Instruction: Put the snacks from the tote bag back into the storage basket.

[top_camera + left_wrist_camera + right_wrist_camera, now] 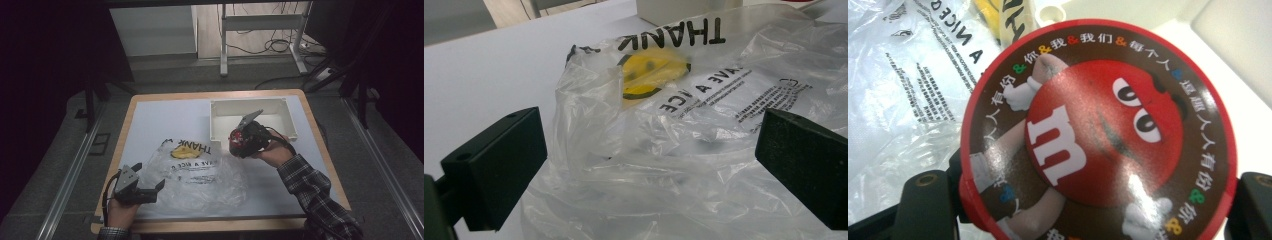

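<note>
White table [150, 120] at frame centre, left gripper [150, 181] jaws apart lower left beside clear plastic bag [200, 170], right gripper [239, 142] clamped on red candy tin [1098, 135] near white tray [250, 103].

The counter [150, 120] has a pale surface framed by a light wooden edge [220, 225]. It stands on a grey floor [55, 165]. One metal rail [72, 172] runs along the floor on the left of the counter, and a second rail [387, 170] runs on the right. A dark square plate [100, 144] lies on the floor between the left rail and the counter. Beyond the counter stands a white metal frame [223, 45]. Black cables [272, 46] lie loose on the floor between the frame's legs. Both far sides are dark.
</note>
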`<state>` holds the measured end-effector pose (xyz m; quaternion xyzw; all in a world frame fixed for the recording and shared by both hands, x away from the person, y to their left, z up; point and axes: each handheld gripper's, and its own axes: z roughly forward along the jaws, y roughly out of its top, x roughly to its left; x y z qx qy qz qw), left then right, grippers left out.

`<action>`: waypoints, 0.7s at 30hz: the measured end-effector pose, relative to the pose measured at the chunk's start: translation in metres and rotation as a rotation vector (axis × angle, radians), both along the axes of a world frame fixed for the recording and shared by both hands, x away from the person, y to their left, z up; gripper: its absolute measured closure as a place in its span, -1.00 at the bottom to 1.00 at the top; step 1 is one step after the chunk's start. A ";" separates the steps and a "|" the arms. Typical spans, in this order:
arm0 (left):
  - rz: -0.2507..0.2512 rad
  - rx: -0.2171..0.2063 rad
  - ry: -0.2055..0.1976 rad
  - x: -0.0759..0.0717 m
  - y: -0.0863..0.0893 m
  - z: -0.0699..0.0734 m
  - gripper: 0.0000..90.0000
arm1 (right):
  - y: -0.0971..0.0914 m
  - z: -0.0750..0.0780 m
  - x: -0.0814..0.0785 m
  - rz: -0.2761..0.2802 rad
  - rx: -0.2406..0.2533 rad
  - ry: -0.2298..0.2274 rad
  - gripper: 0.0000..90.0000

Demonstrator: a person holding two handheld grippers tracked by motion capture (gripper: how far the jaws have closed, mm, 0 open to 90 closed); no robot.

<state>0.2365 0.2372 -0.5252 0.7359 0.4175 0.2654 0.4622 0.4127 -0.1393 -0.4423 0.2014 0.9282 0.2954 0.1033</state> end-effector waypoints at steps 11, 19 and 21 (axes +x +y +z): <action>0.000 0.000 0.000 0.000 0.000 0.000 -1.00 | 0.002 0.000 0.013 0.008 0.005 0.005 -0.43; -0.001 -0.002 -0.002 0.000 0.000 0.000 -1.00 | 0.004 -0.001 0.023 0.004 0.004 -0.003 -0.43; -0.002 -0.003 -0.003 0.000 0.000 0.000 -1.00 | 0.005 -0.002 0.026 0.007 0.001 -0.006 -0.43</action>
